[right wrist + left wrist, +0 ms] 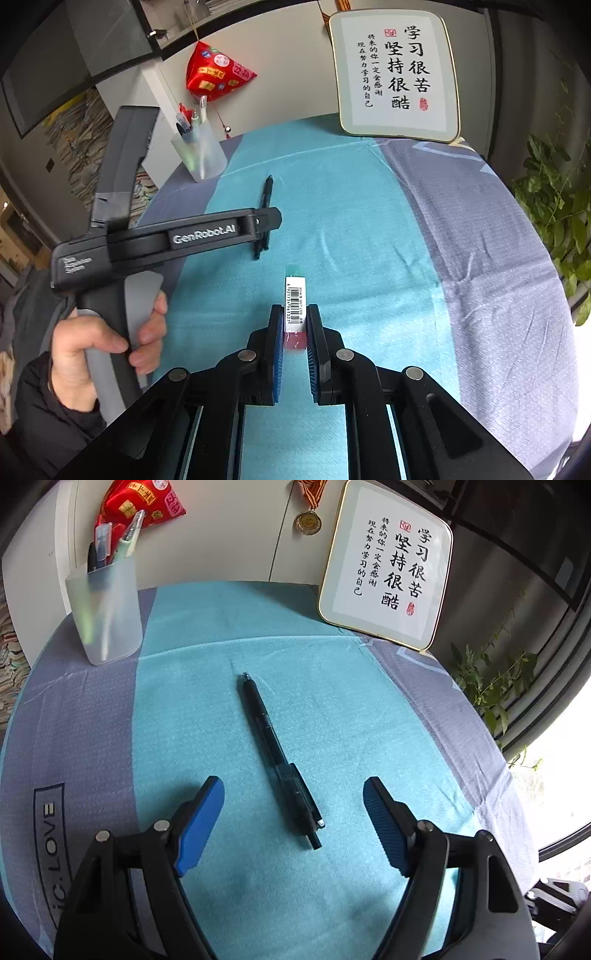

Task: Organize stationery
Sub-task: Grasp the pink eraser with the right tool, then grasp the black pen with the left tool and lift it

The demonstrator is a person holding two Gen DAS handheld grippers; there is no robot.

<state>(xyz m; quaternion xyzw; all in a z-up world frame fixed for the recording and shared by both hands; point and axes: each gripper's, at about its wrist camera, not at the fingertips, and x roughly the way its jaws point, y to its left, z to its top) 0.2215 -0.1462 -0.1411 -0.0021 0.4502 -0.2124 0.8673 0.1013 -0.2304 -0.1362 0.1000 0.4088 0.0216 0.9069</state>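
A black pen [280,760] lies on the teal cloth [207,709], its tip pointing away toward the back. My left gripper [293,784] hangs open just above it, one blue pad on each side of the clip end and neither touching. From the right wrist view the left gripper [271,218] shows side-on over the pen [267,192], held by a hand [107,343]. My right gripper [295,312] is shut on a slim barcode-labelled box [295,291] with a teal front end and a red rear end. A frosted pen cup [105,609] [201,151] holds several pens at the back left.
A framed calligraphy plaque [388,568] [395,74] leans on the wall at the back right. A red pouch [218,74] and a medal [308,522] hang on the wall. Plant leaves [554,206] crowd the table's right edge. Grey-blue cloth [480,240] flanks the teal strip.
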